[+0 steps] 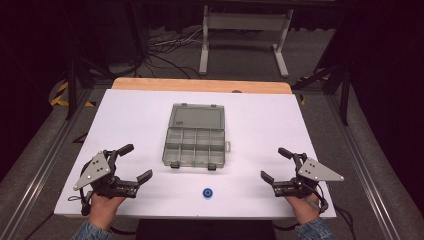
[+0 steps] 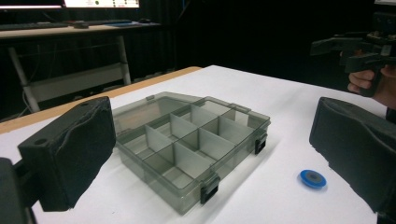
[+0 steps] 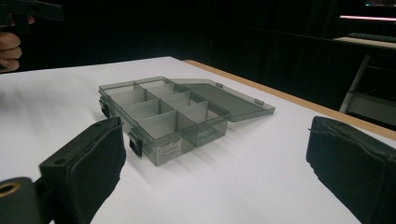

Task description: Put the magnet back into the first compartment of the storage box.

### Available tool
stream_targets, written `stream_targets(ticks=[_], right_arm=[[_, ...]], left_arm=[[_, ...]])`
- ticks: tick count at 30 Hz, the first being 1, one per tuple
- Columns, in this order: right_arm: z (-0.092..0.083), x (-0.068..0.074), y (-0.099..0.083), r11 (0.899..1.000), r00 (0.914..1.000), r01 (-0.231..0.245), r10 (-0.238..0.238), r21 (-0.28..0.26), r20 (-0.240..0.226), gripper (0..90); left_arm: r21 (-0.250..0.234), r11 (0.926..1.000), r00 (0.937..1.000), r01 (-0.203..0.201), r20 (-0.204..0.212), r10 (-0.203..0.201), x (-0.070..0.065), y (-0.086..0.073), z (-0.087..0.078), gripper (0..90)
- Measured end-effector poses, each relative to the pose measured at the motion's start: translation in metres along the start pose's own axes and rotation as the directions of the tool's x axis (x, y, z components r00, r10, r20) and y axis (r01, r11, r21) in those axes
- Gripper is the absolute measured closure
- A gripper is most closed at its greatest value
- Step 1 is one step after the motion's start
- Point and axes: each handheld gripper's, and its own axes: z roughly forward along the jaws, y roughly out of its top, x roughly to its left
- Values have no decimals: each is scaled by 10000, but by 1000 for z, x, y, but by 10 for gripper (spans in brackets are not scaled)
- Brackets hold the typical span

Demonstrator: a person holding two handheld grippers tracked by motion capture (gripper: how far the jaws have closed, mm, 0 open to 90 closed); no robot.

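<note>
Left gripper sits at the table's near-left corner, jaws spread wide, nothing in them; right gripper mirrors it near-right, also spread and empty; the grey box lies mid-table between them with its lid flipped open; a little blue disc rests just in front of it, near the front edge.

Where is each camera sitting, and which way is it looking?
High view: above the person's side, looking forward and down on the white table; both hands, the left gripper and right gripper show.
Left gripper view: rides the left gripper, looking between its open jaws at the smoky grey plastic compartment box and small round blue disc; the other hand shows far off.
Right gripper view: rides the right gripper, looking between its open jaws.
All three views share the box.
</note>
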Motion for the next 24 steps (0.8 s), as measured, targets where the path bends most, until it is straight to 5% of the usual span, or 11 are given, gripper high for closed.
stream_targets(ticks=[24], right_arm=[[-2, -3, 0, 10000, 10000, -3, 3, -50, 47, 56]], left_arm=[[-56, 9999, 9940, -141, 1084, 147, -23, 24, 49, 11]])
